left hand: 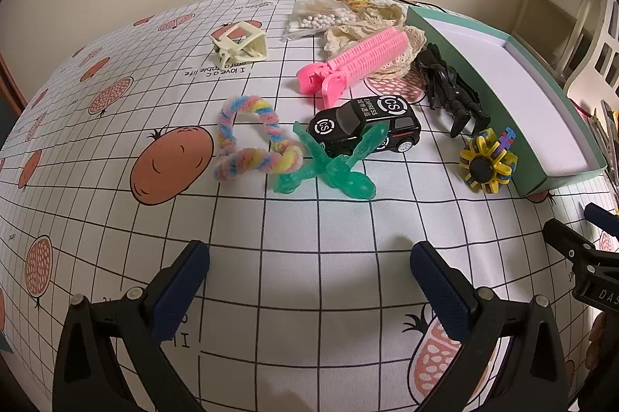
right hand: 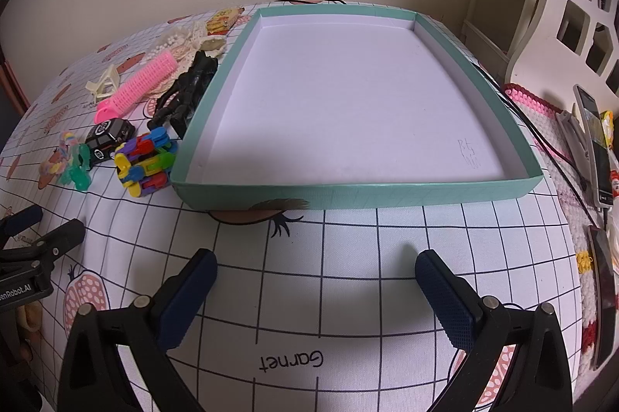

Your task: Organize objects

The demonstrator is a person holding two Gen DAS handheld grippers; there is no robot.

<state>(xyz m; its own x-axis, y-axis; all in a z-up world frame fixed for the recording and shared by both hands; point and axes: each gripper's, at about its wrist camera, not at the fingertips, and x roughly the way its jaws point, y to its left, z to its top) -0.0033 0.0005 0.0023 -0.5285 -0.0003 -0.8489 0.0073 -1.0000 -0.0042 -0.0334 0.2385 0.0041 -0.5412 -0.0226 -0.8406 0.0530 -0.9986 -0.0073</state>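
The left tongs (left hand: 309,280) are spread wide and hold nothing. The right tongs (right hand: 315,284) are spread wide too, with nothing between them. Both hang low over the counter (left hand: 309,218), which has a white cloth with black squares and red fruit pictures.

In the left view, the toys sit in a bunch past the tongs at 12 o'clock. The little black car (left hand: 365,127) is in the middle. A green toy (left hand: 332,164) leans on the car at 6 o'clock. A fuzzy rainbow loop (left hand: 251,141) lies at 9 o'clock from the car. A pink hair roller (left hand: 359,64) lies at 12 o'clock from the car, partly on some cream lace (left hand: 387,36). A black figure (left hand: 450,89) lies at 2 o'clock from the car, just beside the green box (left hand: 483,94). A bright block toy (left hand: 487,164) sits at 3 o'clock from the car, next to the box wall. A cream hair clip (left hand: 240,44) sits alone at 10 o'clock.

In the right view, the box is at 12 o'clock from the tongs. Its white inside has no toys in it.
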